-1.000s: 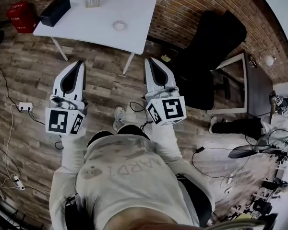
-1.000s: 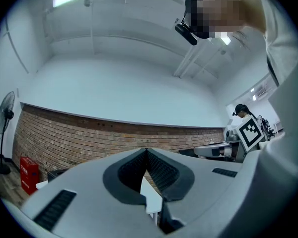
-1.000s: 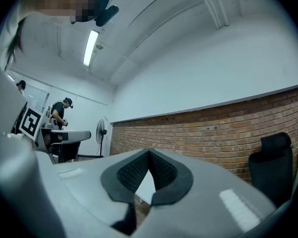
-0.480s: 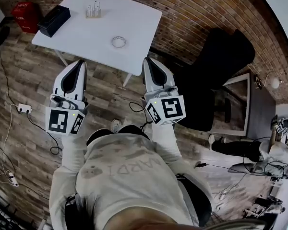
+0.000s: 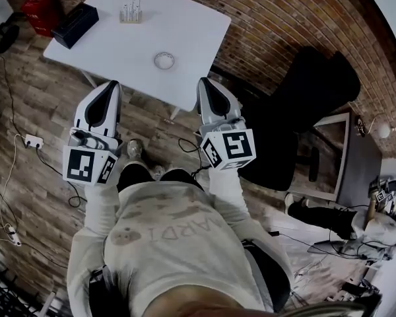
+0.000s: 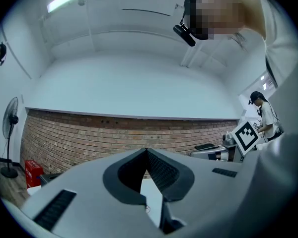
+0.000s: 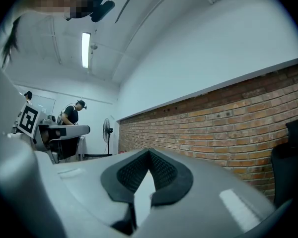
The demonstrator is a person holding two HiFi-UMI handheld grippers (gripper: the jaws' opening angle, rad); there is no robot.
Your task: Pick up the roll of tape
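The right gripper [image 5: 205, 83] has its jaws pressed together with nothing between them, as its own view [image 7: 149, 151] shows: the ribbed pads meet at the tips. The left gripper [image 5: 111, 84] is the same, tips touching and empty [image 6: 146, 150]. Both point forward and roughly level, side by side, over the wooden floor just short of the white table [image 5: 191, 32].

The roll of tape [image 5: 164, 60] lies flat on that table, hole upward, near the edge closest to the grippers. From the grippers it is ahead and between their two lines: forward and inward to the left of the right gripper, forward and inward to the right of the left one. It looks slightly nearer the right gripper, though the difference is small. Both are still well apart from it.

As a flat ring it has no long axis to line up with, so either gripper would probably have to open, tilt down and close across the band. A black box [image 5: 74, 25] sits farther off to the left, clear of the approach.
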